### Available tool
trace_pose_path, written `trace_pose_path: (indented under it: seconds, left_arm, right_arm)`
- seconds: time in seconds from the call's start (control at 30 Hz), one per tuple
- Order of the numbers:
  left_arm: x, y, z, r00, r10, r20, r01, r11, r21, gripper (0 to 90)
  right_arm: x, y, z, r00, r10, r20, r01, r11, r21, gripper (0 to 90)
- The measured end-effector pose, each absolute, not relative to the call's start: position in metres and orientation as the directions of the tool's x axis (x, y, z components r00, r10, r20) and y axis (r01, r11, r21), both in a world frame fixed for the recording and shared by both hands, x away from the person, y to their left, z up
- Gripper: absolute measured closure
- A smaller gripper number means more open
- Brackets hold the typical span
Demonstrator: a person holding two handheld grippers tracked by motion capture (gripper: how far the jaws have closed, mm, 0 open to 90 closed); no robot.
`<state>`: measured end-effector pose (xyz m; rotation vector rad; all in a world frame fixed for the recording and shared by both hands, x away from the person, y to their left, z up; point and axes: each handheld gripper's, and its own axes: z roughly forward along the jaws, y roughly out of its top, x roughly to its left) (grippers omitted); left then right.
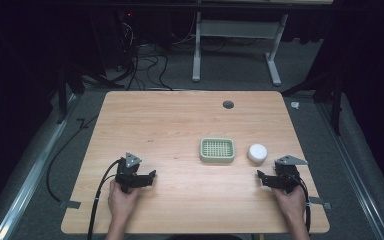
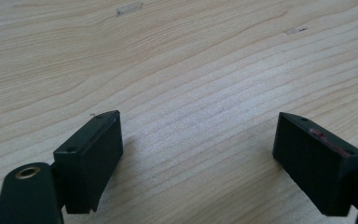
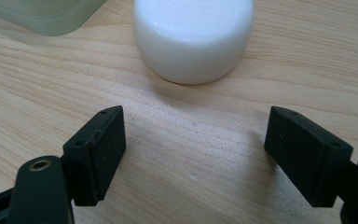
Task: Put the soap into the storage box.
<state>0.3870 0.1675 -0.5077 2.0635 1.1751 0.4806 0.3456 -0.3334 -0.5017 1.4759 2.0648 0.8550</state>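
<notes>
With both grippers' jaws spread and empty, the white puck [image 3: 193, 39] just ahead of the right gripper [image 3: 193, 158] looks light, stiff and smooth, best pinched across its round sides.

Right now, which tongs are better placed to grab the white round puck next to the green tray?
Right. The right tongs are open with the white round puck just ahead between the jaws. The left tongs, also open, face bare wooden table, and the pale green slotted tray lies between them and the puck.

The left gripper [image 1: 147, 176] and right gripper [image 1: 262, 177] rest near the table's [image 1: 180, 120] front edge, each hand-held, jaws spread wide and empty.
</notes>
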Motion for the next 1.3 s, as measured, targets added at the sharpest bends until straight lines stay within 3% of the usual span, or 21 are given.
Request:
trace_pose_path:
  seconds: [1.3]
  left_arm:
    - [0.3872, 0.168, -0.5076, 0.52, 0.854, -0.023, 0.593, -0.341, 0.729, 16.4]
  right_arm:
    - [0.3466, -0.3327, -0.5017, -0.312, 0.95, -0.011, 0.663, 0.226, 0.714, 21.6]
